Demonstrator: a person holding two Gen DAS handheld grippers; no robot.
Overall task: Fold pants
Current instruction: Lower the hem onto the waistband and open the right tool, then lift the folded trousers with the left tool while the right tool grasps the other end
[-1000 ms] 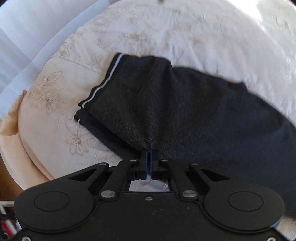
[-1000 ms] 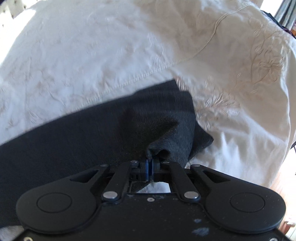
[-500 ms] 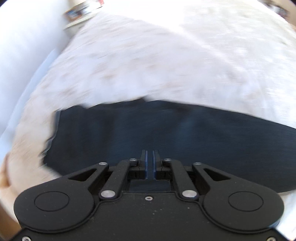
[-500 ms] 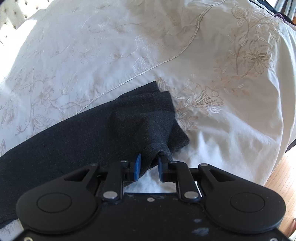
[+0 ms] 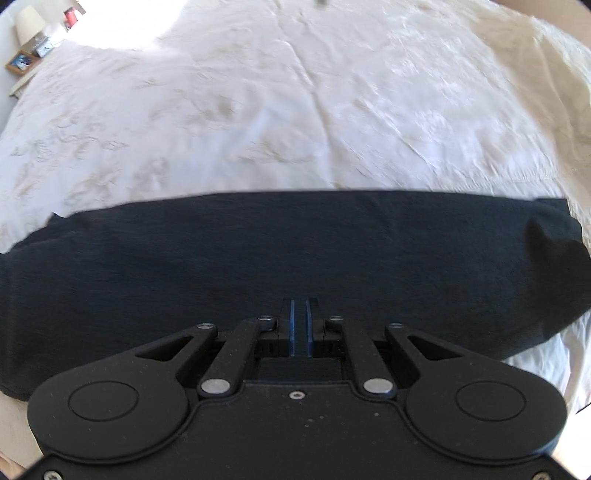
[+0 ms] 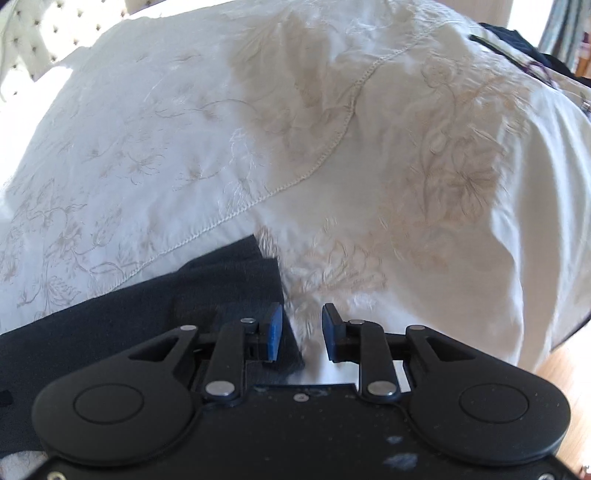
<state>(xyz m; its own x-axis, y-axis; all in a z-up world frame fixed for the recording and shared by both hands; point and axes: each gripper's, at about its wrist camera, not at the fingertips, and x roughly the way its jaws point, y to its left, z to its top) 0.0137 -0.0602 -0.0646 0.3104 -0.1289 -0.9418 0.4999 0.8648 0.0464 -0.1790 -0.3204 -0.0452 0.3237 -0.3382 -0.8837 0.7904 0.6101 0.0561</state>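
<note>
The dark pants lie as a long flat band across the white embroidered bedspread. My left gripper hovers over the middle of the band with its pads nearly together; I see no fabric between them. In the right wrist view one end of the pants lies at lower left. My right gripper is open and empty at that end's corner, its left fingertip over the cloth edge.
A nightstand with a lamp and a framed picture stands at the far left. A tufted headboard is at the back. The bed's edge drops to a wooden floor at the right; dark items lie at far right.
Both grippers have let go of the pants. The left one swung from the striped waistband end to over the middle of the band. The right jaws opened and backed to the corner.
</note>
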